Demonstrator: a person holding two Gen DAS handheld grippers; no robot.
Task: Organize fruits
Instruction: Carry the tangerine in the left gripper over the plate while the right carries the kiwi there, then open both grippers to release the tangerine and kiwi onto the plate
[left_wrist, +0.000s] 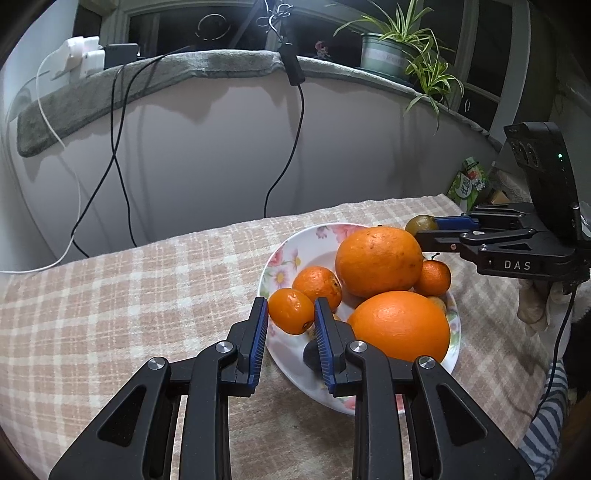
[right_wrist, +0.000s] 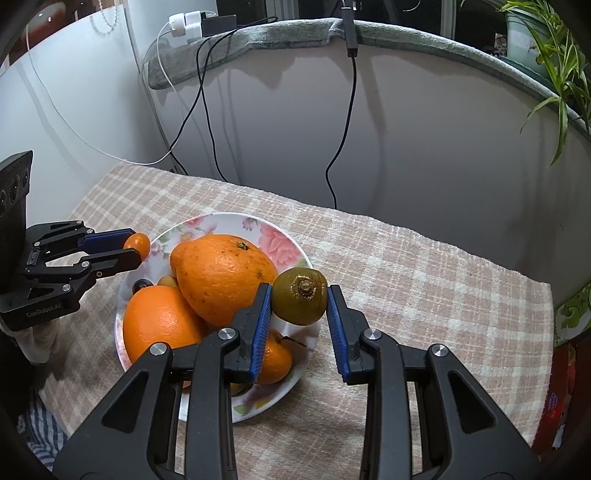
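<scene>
two fruits are held up, a small orange kumquat (left_wrist: 291, 311) pinched in the left gripper (left_wrist: 290, 314) and a round green-brown kiwi (right_wrist: 300, 296) clamped in the right gripper (right_wrist: 299, 301), while most are left piled on the white flowered plate (right_wrist: 280, 240).

plate (left_wrist: 295, 240): white, floral, on checked cloth | oranges (left_wrist: 378, 260): two big, stacked in plate | mandarins (left_wrist: 317, 286): small, beside them | kumquat (left_wrist: 291, 311): orange, clamped at plate's rim | kiwi (right_wrist: 299, 301): green-brown, stem end facing camera, clamped above rim
</scene>
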